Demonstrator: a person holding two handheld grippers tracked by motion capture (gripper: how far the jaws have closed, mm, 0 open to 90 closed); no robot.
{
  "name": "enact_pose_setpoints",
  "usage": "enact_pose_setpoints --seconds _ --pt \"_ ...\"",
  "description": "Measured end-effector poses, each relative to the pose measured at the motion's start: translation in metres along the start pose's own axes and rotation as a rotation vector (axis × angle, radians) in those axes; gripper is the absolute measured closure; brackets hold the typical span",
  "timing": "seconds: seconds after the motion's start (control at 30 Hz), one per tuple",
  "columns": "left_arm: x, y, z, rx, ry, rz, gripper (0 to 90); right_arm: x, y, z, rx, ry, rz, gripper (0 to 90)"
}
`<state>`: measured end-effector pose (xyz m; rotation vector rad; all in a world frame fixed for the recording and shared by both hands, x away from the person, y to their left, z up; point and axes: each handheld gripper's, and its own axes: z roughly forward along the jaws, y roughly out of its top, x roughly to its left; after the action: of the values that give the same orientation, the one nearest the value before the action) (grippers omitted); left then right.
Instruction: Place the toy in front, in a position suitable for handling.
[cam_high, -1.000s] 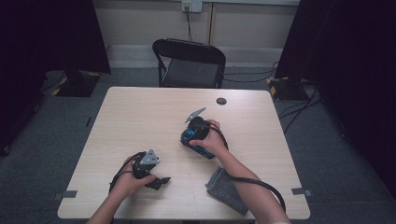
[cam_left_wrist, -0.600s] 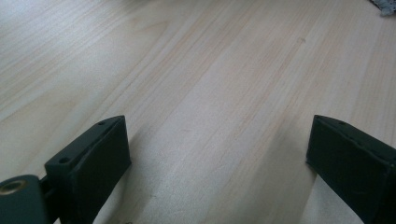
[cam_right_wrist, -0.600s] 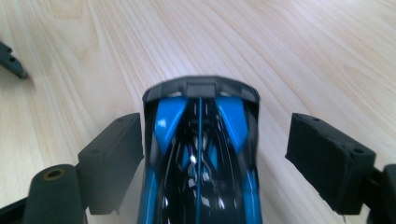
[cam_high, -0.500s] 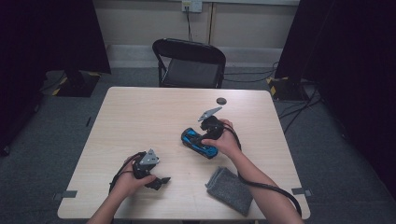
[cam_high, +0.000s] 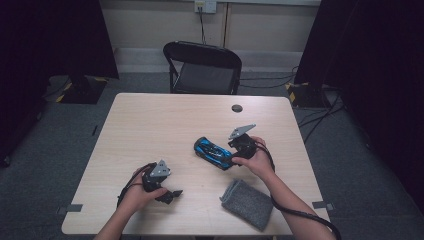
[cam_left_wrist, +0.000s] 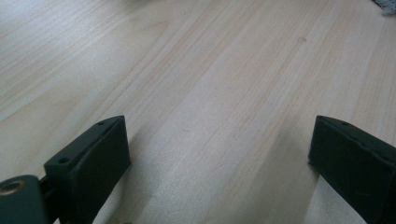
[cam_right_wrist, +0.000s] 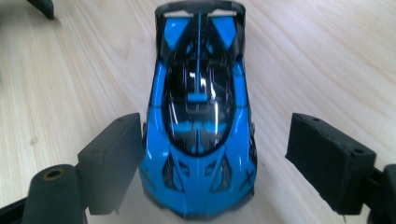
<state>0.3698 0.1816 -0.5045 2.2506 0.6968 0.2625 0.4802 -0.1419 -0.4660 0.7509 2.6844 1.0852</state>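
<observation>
While its jaws gape, right hand-held gripper (cam_right_wrist: 212, 154) seemingly straddles toy car (cam_right_wrist: 201, 112).

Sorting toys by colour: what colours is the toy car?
Bright blue with black, on the toy car; clearest in the right gripper view.

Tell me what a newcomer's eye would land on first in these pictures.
The blue and black toy car stands out first, right of the middle of the pale wooden table, with the open right gripper straddling one end. Next comes the grey cloth near the front edge, and the open left gripper resting at front left.
</observation>
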Motion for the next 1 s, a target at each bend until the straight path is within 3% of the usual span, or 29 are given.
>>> enact_pose_setpoints --seconds 0.27,0.5,0.63,0.73,0.87,0.93,1.0 --pt "0.0 0.0 0.0 0.0 0.0 0.0 4.6 0.006 -0.014 0.004 0.009 0.022 -0.01 18.1" --pt "0.0 0.0 0.0 0.0 -0.001 0.0 4.6 0.007 -0.022 0.011 0.028 0.013 -0.025 20.1" --pt "0.0 0.0 0.0 0.0 -0.001 0.0 4.5 0.006 -0.026 0.012 0.004 0.014 -0.03 22.2" --pt "0.0 0.0 0.0 0.001 0.001 -0.001 4.3 0.003 -0.032 0.014 -0.019 0.035 0.001 22.6" --pt "-0.001 0.001 0.001 0.002 0.002 -0.001 2.8 0.004 -0.035 0.015 -0.04 0.033 -0.016 22.5" --pt "-0.001 0.001 0.001 0.006 0.002 0.001 2.7 0.006 -0.037 0.016 -0.05 0.022 -0.061 22.8" --pt "-0.002 0.001 0.001 0.01 -0.008 0.005 2.1 0.005 -0.04 0.016 -0.07 0.025 -0.057 23.2"
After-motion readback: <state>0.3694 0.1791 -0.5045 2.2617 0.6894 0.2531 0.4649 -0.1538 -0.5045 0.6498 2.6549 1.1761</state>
